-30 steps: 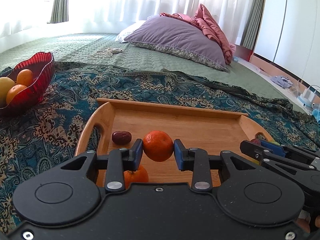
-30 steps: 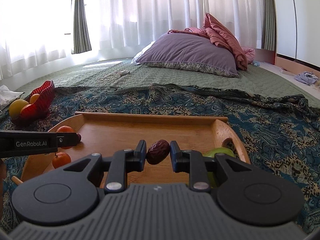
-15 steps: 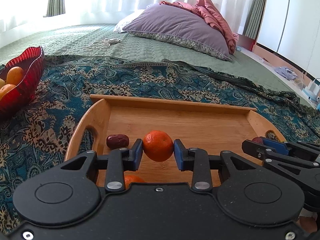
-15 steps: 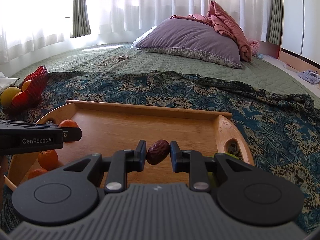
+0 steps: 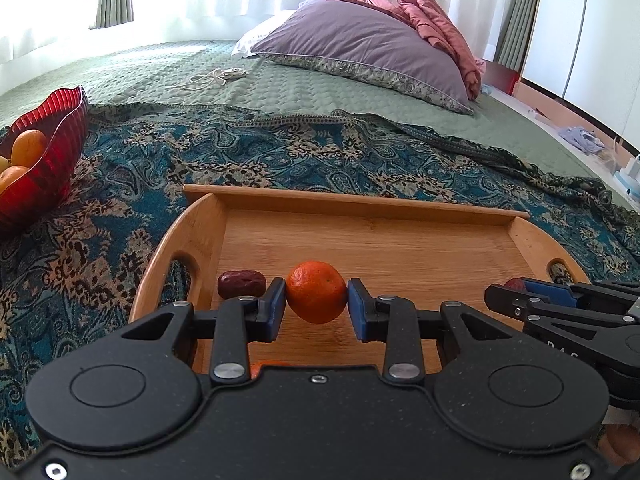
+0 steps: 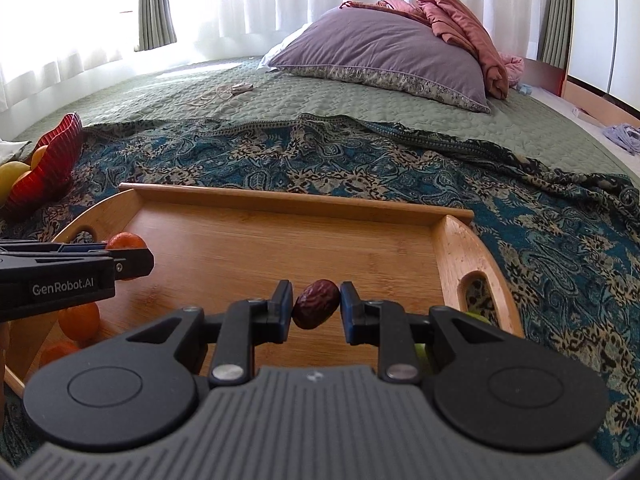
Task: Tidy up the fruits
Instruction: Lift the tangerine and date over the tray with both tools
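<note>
The left gripper (image 5: 316, 307) is clamping a mandarin (image 5: 316, 291) above the near-left part of the wooden tray (image 5: 360, 198). The right gripper (image 6: 316, 312) is pinching a red date (image 6: 316, 309) above the tray's near-right part. Advisably, each fruit is lowered among its own kind on the tray before its grip is eased.

The right gripper's (image 6: 316, 309) body hides most of a green fruit (image 6: 476, 317); the red bowl (image 5: 48, 148) is cut off left.
</note>
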Demonstrator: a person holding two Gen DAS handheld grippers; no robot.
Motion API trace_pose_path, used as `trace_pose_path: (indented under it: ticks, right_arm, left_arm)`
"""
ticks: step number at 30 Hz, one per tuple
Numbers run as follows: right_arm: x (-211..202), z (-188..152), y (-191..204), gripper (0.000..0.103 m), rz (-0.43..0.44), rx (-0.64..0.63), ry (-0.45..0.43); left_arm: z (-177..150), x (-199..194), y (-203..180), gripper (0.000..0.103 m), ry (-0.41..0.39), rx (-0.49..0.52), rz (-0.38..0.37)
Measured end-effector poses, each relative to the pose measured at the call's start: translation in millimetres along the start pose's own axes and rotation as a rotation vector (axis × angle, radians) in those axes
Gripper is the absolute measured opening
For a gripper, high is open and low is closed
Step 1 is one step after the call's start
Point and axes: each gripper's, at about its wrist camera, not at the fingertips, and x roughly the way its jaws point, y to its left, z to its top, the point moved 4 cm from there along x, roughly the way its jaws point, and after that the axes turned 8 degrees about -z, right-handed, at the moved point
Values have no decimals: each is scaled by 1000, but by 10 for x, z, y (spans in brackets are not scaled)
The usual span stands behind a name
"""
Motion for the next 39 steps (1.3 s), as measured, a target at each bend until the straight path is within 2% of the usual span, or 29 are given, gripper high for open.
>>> trace_pose_path:
  ticks: [11,39]
  right_arm:
    - [117,10,48,29,-1,-35,32]
    - [186,34,182,32,3,-96,42]
  left_arm:
    - [-10,79,38,32,14,-7,11]
    - [-34,120,36,32,20,7,14]
